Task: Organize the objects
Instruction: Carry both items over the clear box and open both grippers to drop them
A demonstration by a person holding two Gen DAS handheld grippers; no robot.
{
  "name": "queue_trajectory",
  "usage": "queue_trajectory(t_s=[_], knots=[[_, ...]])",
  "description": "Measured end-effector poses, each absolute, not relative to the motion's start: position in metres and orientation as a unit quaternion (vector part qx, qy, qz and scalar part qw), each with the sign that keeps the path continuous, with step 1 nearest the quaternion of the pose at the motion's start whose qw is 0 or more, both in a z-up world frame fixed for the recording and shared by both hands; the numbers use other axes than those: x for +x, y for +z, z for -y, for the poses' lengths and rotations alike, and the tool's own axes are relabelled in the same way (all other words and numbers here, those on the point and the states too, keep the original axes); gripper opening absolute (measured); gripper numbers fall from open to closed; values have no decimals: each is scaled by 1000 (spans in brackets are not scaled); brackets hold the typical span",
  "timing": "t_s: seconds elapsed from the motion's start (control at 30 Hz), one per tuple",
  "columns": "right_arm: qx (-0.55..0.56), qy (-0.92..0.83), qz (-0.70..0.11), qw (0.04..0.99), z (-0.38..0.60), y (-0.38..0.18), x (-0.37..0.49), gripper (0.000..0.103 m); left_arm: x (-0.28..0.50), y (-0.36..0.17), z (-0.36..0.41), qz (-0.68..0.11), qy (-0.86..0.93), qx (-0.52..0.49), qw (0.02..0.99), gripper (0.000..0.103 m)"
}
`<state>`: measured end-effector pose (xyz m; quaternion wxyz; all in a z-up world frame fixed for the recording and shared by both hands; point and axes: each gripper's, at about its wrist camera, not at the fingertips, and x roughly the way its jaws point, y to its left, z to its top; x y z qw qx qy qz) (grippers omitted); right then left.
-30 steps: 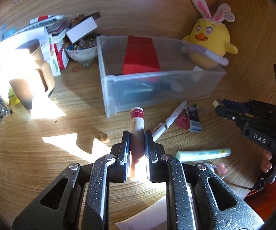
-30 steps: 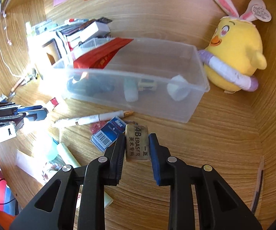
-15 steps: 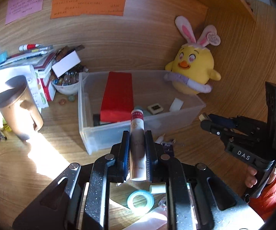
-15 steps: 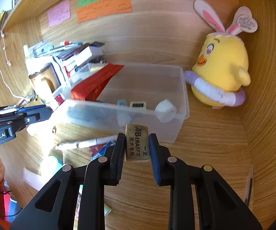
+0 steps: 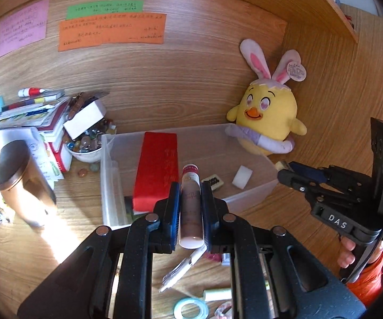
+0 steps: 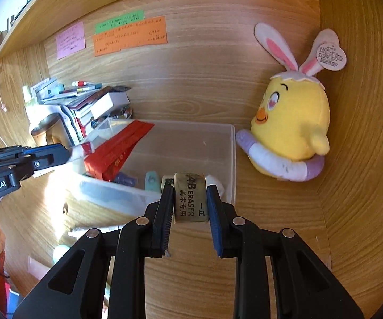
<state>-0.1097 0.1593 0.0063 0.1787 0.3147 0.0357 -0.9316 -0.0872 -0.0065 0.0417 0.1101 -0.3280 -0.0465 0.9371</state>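
Observation:
My left gripper [image 5: 190, 190] is shut on a brown tube with a white and red cap [image 5: 190, 207], held above the near wall of a clear plastic bin [image 5: 111, 186]. My right gripper [image 6: 190, 194] is shut on a grey 4B eraser [image 6: 190, 198], held over the bin's near right corner [image 6: 232, 159]. The bin holds a red packet [image 5: 157, 170], a white block [image 5: 242, 176] and small items. The right gripper also shows in the left wrist view [image 5: 287, 171], and the left gripper in the right wrist view [image 6: 66, 154].
A yellow chick plush [image 6: 290, 130] sits right of the bin. A brown mug [image 5: 18, 180], a bowl of marbles [image 5: 85, 146] and stacked books [image 5: 32, 111] stand left. A pen [image 5: 183, 268], a tape ring [image 5: 191, 309] and a small tube [image 5: 216, 295] lie on the desk below.
Both grippers have risen from the desk and moved toward the bin, each keeping its hold. The loose items on the desk now lie lower in view.

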Motion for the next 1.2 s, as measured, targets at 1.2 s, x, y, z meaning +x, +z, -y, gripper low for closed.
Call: queue_trajectory(t_s=[1.2], knots=[[386, -906, -38, 169, -122, -32, -184, 23, -175, -3, -27, 29, 908, -407, 95, 14]])
